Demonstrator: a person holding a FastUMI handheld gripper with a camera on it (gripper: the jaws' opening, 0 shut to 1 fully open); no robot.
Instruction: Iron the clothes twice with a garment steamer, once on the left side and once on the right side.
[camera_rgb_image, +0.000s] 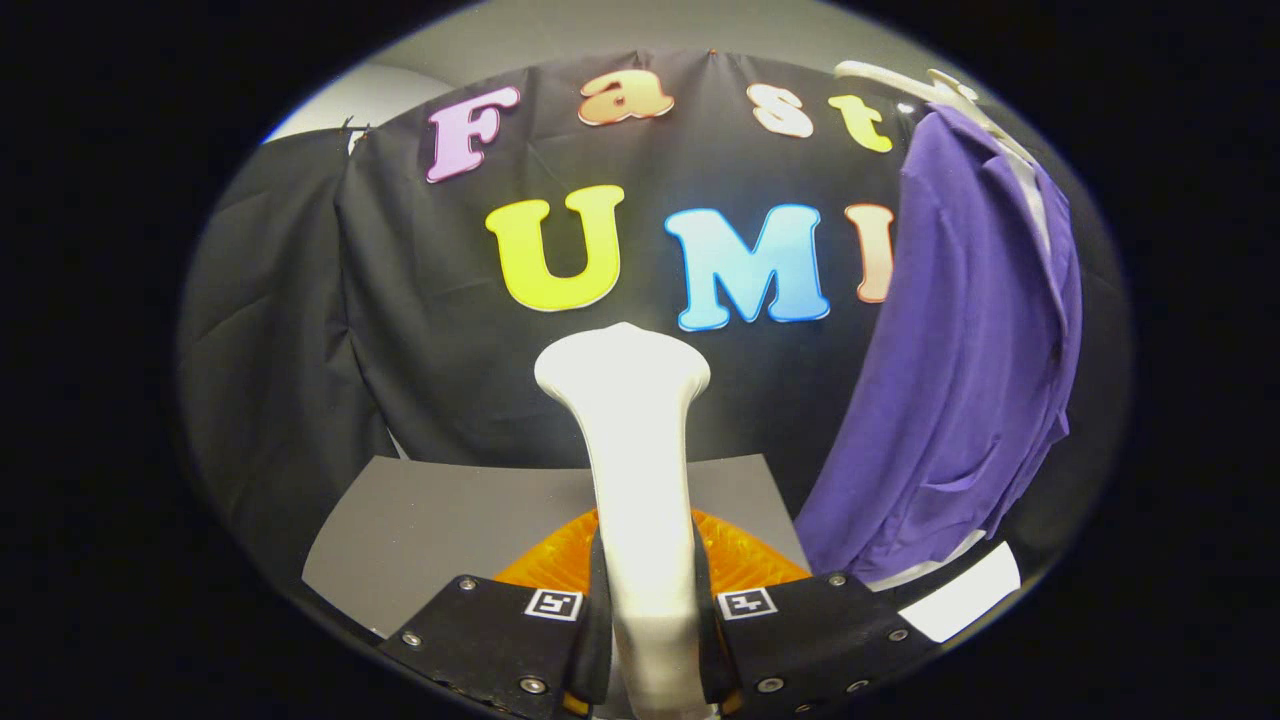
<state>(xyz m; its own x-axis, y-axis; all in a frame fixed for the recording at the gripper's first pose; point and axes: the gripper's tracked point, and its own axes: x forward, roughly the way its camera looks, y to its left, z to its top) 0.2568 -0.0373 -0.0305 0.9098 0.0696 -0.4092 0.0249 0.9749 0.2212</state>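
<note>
My gripper (645, 600) is shut on the handle of a white garment steamer (632, 440), which stands upright between the fingers with its wide head rising beyond them. A purple garment (960, 370) hangs on a pale hanger (925, 90) to the right of the steamer, off to the side and farther back. The steamer head is apart from the cloth, with a clear gap between them. An orange ribbed base (745, 555) shows just behind the fingers, under the steamer.
A grey tabletop (430, 520) lies beneath and ahead of the gripper. The black cloth wall (300, 350) closes the back and left. A white edge (965, 595) shows below the garment's hem.
</note>
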